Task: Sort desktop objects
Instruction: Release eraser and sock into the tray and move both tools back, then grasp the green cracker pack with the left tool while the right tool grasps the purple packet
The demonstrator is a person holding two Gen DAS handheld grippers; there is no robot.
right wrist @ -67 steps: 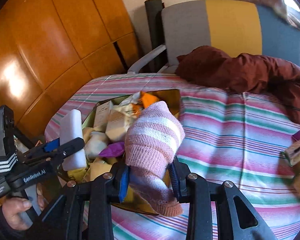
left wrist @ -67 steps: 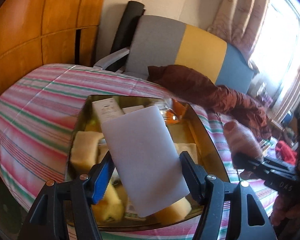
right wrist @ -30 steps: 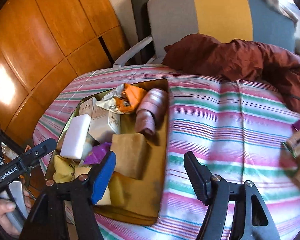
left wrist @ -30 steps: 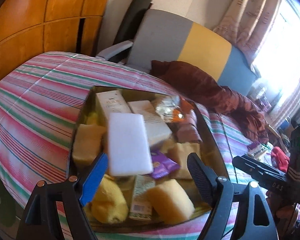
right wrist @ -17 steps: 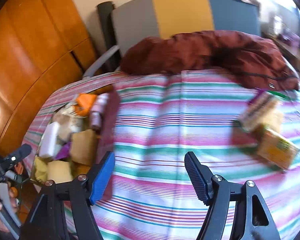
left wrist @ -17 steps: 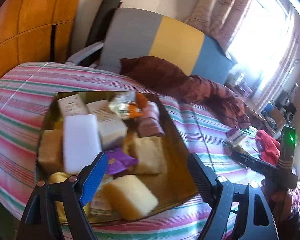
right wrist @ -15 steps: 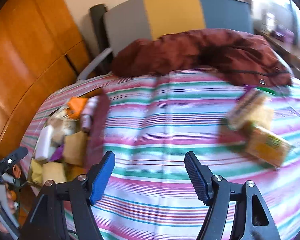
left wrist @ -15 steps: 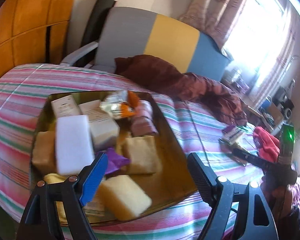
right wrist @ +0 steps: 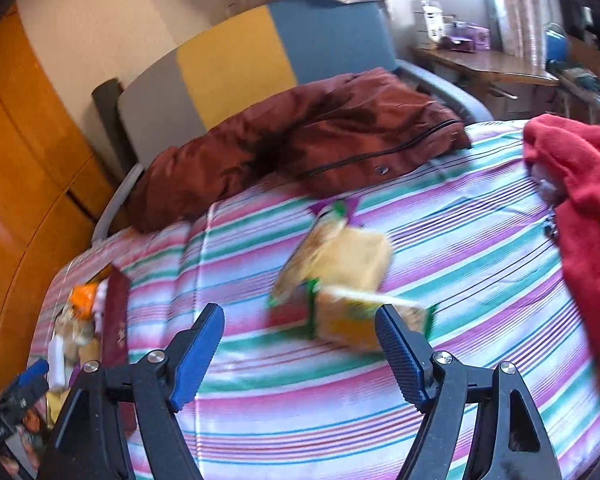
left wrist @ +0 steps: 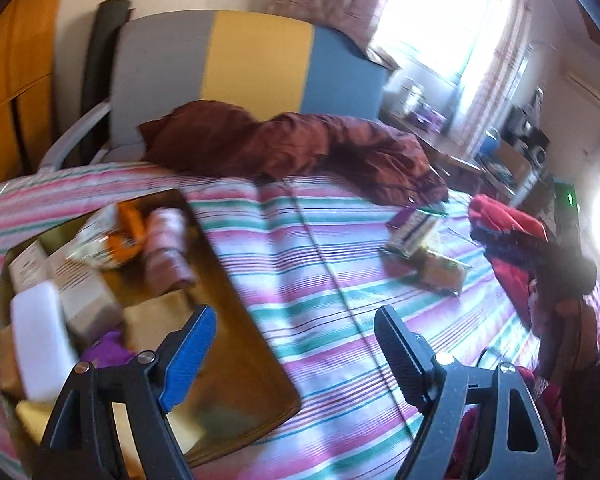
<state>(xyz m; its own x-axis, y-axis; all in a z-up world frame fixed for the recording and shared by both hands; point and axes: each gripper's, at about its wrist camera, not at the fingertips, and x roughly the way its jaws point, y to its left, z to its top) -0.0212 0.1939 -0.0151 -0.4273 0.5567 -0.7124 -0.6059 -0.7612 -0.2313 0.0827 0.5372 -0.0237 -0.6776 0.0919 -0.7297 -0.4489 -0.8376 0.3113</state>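
A gold tray [left wrist: 228, 360] at the left holds a white sponge block [left wrist: 40, 352], a pink striped sock [left wrist: 168, 248], boxes, an orange packet and yellow sponges. My left gripper [left wrist: 296, 332] hangs open and empty over the tray's right edge and the striped cloth. A blurred pile of snack packets [right wrist: 356, 316] and a yellow sponge [right wrist: 356, 256] lies on the cloth just beyond my right gripper [right wrist: 300, 320]. Its jaws are opening, with nothing between them. The same pile [left wrist: 420, 248] shows far right in the left wrist view. The tray's side [right wrist: 116, 320] sits far left.
A brown jacket [right wrist: 300, 136] lies across the back of the striped cloth [right wrist: 380, 420], in front of a grey, yellow and blue chair [left wrist: 228, 64]. Red clothing [right wrist: 580, 184] is heaped at the right edge. Wooden panels stand at the left.
The left gripper let the white sponge block drop into the tray, and the right one left the pink sock there. Both then swung right, away from the tray toward the snack pile.
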